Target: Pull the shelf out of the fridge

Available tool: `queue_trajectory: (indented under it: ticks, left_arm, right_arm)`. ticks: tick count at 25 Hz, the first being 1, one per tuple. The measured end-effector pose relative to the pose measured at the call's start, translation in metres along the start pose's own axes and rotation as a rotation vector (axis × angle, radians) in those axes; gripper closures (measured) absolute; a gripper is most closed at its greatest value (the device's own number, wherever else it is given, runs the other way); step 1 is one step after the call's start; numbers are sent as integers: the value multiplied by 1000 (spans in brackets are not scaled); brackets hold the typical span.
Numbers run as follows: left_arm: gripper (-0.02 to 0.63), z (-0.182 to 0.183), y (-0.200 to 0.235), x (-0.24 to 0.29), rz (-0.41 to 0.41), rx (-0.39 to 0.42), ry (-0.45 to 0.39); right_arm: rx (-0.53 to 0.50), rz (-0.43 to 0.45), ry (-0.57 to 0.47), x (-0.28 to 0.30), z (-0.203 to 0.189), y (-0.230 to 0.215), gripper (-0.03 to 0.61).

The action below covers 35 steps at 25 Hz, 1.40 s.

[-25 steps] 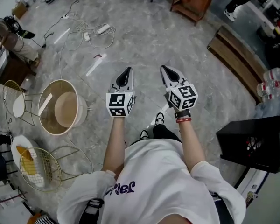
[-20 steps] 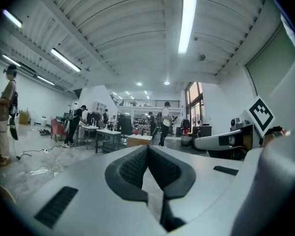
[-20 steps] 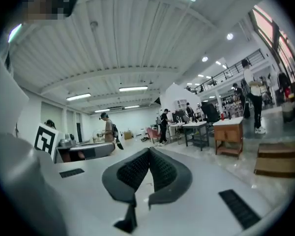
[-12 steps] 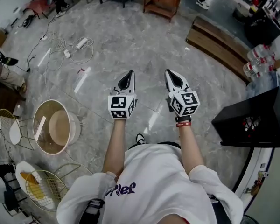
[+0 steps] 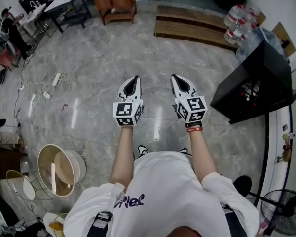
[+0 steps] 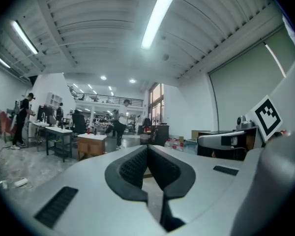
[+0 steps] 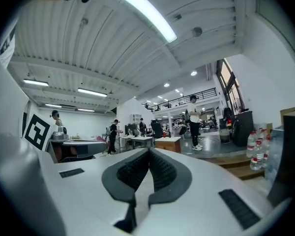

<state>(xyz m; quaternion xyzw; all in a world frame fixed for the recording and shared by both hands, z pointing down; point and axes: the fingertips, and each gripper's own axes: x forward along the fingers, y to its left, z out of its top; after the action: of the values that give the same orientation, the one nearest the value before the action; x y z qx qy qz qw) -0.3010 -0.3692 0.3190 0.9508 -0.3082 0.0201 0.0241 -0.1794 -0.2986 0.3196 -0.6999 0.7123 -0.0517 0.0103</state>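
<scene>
While standing on the grey marble floor (image 5: 103, 53), holds the left gripper (image 5: 133, 77) and right gripper (image 5: 174, 76) out side by side, both clenched tight with nothing between the pads. Cannot pick out any fridge shelf. Sees only a black open-fronted cabinet (image 5: 260, 63) at far right, well apart from both grippers, with red-and-white things (image 5: 246, 92) inside, too small to tell. Finds a round tan tub (image 5: 79, 167) at near left holding a pale strip (image 5: 53, 171), and clustered water bottles (image 5: 235, 19) at far right beside low wooden benches (image 5: 192, 31). Cannot read the purple script on the white shirt (image 5: 163, 191). Gets from the gripper views alone ceiling strip lights (image 6: 157, 14), a balcony (image 6: 96, 100) and people (image 6: 119, 127) near a wooden desk (image 6: 91, 145). Gets the tub from the head view alone.
</scene>
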Motion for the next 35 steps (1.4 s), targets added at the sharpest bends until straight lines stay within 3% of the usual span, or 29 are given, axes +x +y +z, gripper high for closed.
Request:
queue_trajectory:
  ticks: [8, 21, 29, 35]
  left_arm:
    - [597, -5, -210, 92, -294, 36, 25]
    - [597, -33, -500, 155, -639, 54, 58]
    - [597, -67, -636, 165, -781, 71, 95]
    - [597, -89, -686, 152, -870, 100, 150]
  right_arm:
    - [0, -233, -30, -138, 12, -165, 565]
    - [80, -529, -82, -350, -8, -344, 563]
    - [144, -681, -93, -457, -43, -414, 563]
    - [241, -789, -99, -502, -77, -433, 563]
